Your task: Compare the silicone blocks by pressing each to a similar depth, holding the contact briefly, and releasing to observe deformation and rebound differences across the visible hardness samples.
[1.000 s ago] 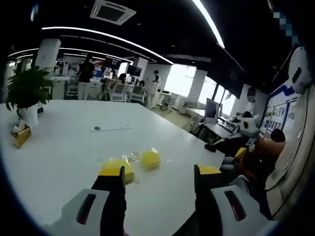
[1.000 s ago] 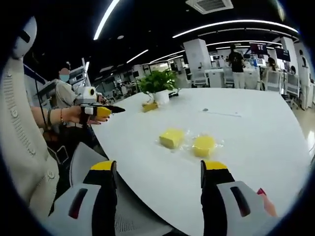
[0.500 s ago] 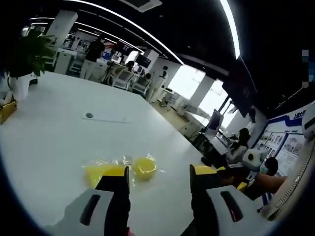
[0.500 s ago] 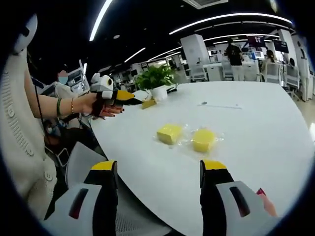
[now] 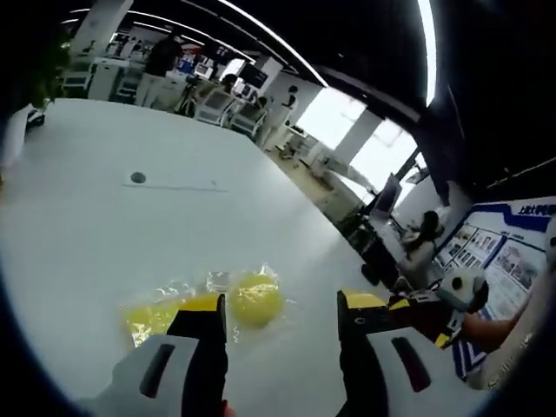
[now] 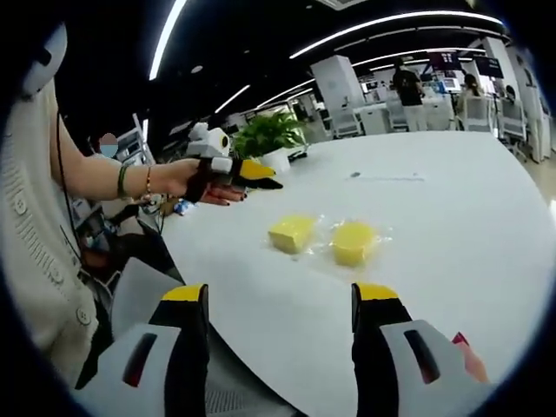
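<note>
So we've got the right gripper (image 6: 280, 304) hanging back off the near table edge, jaws spread wide with nothing between them. The left gripper (image 5: 280, 308) is closer in, also wide and empty, sitting just short of the blocks and above the white table (image 5: 104, 234). In the right gripper view that same left gripper (image 6: 258, 173) comes in from the left, held over the table's near-left corner.

Both samples sit side by side on crinkly clear wrap: the square block (image 6: 291, 233) to the left, the round block (image 6: 352, 241) to the right. From our left jaws, the round block (image 5: 255, 298) lies just ahead between them, so we reckon it gets pressed first.

Plenty of bare table beyond; the plant (image 6: 269, 135) is way off at the far end.
</note>
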Demonstrator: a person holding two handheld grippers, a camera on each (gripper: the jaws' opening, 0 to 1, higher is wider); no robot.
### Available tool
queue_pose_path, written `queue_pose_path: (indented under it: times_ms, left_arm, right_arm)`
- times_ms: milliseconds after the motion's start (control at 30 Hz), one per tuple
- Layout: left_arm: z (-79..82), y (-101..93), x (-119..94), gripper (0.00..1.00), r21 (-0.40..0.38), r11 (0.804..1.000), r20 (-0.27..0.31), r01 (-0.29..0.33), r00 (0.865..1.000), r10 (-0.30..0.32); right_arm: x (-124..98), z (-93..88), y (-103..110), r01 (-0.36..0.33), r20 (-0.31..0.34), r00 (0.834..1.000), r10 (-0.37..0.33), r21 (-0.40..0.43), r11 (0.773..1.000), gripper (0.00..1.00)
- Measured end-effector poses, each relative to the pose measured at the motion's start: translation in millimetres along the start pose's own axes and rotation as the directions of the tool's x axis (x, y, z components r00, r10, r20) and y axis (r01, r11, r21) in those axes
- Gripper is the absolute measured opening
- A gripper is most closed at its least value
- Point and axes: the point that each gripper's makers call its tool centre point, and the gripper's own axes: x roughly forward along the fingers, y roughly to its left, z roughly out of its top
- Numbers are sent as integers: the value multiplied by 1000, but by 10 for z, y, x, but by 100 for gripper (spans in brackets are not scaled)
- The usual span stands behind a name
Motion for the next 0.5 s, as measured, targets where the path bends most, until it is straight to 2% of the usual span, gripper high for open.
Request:
queue_pose_path:
  times_ms: [133, 233, 333, 367, 500]
  left_arm:
    - [-18, 170, 190, 48, -85, 996, -3, -29, 1000, 29]
    - [-55, 272, 323, 47, -88, 995, -23, -54, 998, 52]
    - [-155, 411, 444, 47, -80, 990, -77, -113, 991, 107]
    - [-158, 424, 482, 47, -81, 990, -74, -114, 991, 108]
    - [-225, 513, 608, 48, -128, 980, -98, -151, 985, 139]
  right_arm:
    - [30, -23, -72, 4, -3, 1000, -3, 14, 1000, 61]
    - [49, -51, -120, 4, -7, 1000, -4, 27, 1000, 61]
    - [68, -89, -175, 6, -13, 1000, -6, 40, 999, 61]
    - [74, -97, -185, 5, -13, 1000, -4, 45, 999, 61]
    - [106, -141, -225, 2, -20, 1000, -1, 59, 998, 61]
